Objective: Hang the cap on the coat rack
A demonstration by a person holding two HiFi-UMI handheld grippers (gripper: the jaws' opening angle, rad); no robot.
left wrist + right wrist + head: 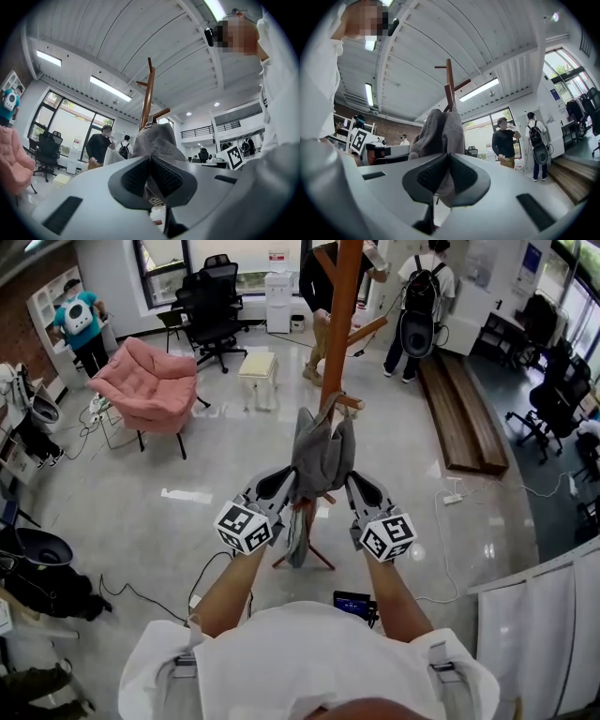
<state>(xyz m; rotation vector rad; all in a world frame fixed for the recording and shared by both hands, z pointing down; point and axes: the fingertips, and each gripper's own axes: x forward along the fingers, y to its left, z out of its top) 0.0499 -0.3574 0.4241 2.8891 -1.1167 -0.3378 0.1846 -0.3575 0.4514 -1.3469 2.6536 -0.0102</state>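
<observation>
A grey cap (322,454) hangs limp in front of the wooden coat rack (339,324), its top right at a short peg (349,401); I cannot tell if it rests on the peg. My left gripper (289,480) is shut on the cap's left side and my right gripper (352,482) on its right side. In the left gripper view the cap (157,140) rises from my left gripper (151,161) toward the rack (146,101). In the right gripper view the cap (438,131) bulges above my right gripper (449,159), with the rack (450,89) behind it.
The rack's crossed feet (309,561) stand on the shiny floor just ahead. A pink armchair (150,381), a small white stool (258,367) and black office chairs (211,306) lie to the left. A wooden bench (464,409) and standing people (417,296) are to the right. Cables (445,549) trail on the floor.
</observation>
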